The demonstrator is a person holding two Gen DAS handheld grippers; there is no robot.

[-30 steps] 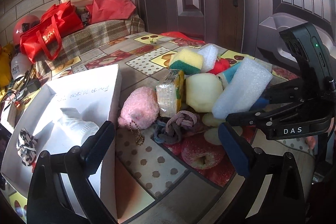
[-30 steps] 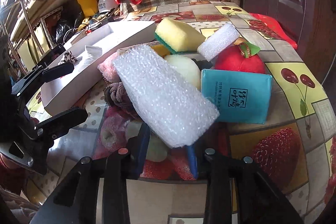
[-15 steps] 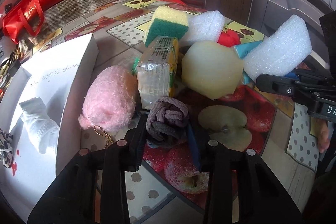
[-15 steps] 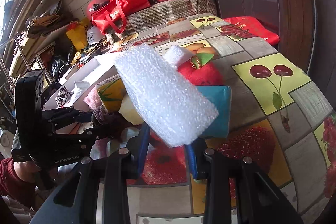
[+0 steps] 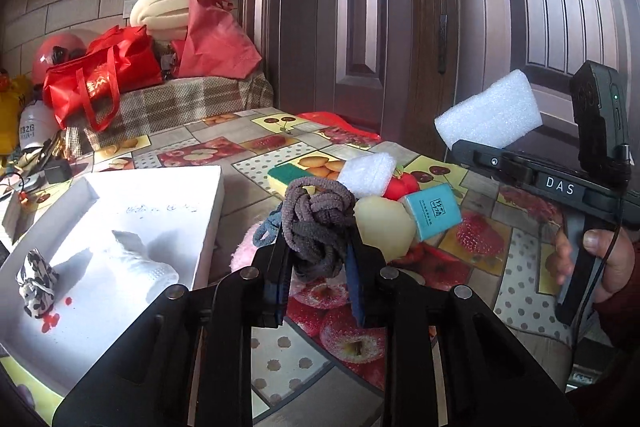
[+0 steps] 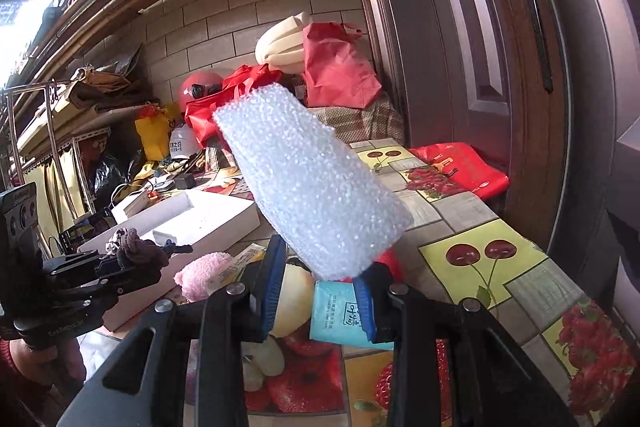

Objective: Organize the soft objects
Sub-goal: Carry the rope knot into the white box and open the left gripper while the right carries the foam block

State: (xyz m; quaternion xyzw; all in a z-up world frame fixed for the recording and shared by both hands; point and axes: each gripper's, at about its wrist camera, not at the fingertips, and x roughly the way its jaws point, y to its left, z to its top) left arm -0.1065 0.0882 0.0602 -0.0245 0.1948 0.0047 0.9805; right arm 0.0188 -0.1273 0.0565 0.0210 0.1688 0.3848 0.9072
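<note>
Hair ties [image 5: 318,227], knotted into a brown and grey bundle, sit pinched between the closed jaws of the left hand-held gripper [image 5: 316,279] at the lower centre of the left wrist view, lifted clear of the table [image 5: 280,359]. To their left in that view lies a white box [image 5: 160,203] holding a white sock [image 5: 140,263] and a black-and-white cloth bundle [image 5: 36,281]. The right hand-held gripper [image 6: 316,293] clamps a white foam block [image 6: 308,187], which juts up and fills the middle of the right wrist view. Beneath both, on the fruit-patterned table, rest a pink plush [image 6: 202,275], a pale round sponge [image 5: 384,227], a teal tissue pack [image 5: 432,213], a green-and-yellow sponge [image 5: 286,175] and a smaller foam piece [image 5: 366,173].
</note>
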